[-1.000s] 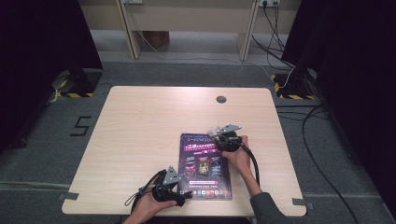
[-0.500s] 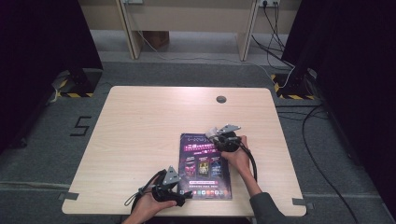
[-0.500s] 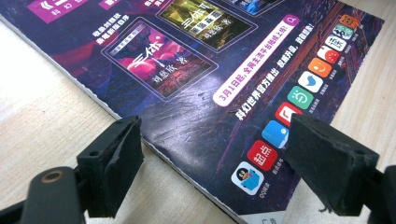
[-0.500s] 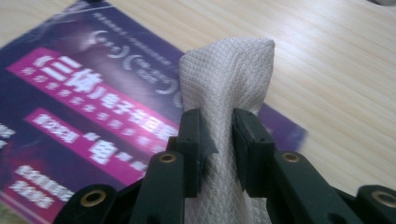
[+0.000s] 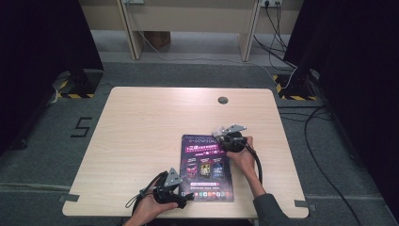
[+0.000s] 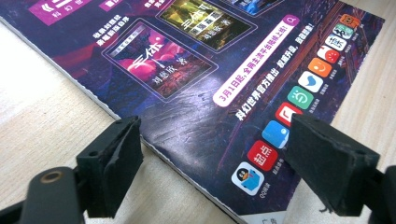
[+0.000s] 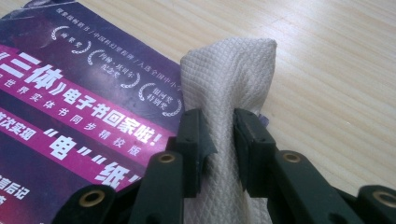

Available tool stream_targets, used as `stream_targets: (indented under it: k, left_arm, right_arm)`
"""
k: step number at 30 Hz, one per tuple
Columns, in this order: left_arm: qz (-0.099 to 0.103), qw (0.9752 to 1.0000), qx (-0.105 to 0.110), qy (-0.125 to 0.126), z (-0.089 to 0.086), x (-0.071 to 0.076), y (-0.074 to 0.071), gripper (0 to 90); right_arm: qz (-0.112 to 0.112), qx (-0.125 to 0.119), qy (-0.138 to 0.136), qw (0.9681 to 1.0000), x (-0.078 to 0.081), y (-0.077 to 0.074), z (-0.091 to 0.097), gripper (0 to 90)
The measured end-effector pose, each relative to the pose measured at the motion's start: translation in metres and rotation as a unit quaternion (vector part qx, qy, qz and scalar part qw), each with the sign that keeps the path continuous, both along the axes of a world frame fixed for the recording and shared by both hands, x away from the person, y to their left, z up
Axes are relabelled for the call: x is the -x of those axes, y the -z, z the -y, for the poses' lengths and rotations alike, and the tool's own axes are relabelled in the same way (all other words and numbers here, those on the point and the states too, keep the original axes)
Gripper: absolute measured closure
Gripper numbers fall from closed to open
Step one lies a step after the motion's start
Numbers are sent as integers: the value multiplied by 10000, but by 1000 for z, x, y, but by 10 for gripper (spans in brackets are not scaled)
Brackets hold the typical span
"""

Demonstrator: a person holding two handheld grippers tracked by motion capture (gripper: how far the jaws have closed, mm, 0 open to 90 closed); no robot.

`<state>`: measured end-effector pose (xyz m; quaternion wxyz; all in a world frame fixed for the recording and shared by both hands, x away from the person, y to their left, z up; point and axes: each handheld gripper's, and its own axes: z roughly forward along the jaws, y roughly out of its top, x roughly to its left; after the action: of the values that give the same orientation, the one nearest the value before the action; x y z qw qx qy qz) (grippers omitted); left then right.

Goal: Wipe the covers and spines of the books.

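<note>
A purple magazine lies flat on the wooden table, near the person's edge. The right gripper sits at the magazine's far right corner, its jaws pinching a folded white cloth that rests on the cover. The left gripper is low over the near left corner, jaws spread wide with one on each side of the magazine's edge, gripping nothing.
</note>
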<state>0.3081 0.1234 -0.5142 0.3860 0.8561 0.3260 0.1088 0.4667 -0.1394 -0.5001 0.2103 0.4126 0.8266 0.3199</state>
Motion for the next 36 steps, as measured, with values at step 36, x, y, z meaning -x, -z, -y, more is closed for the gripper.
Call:
stream_targets:
  k: [36]
  left_arm:
    - [-10, 10000, 2, 24, 0, -1, 0, 164]
  right_arm:
    - [-213, -67, -1165, 9929, 11, -1, -109, 730]
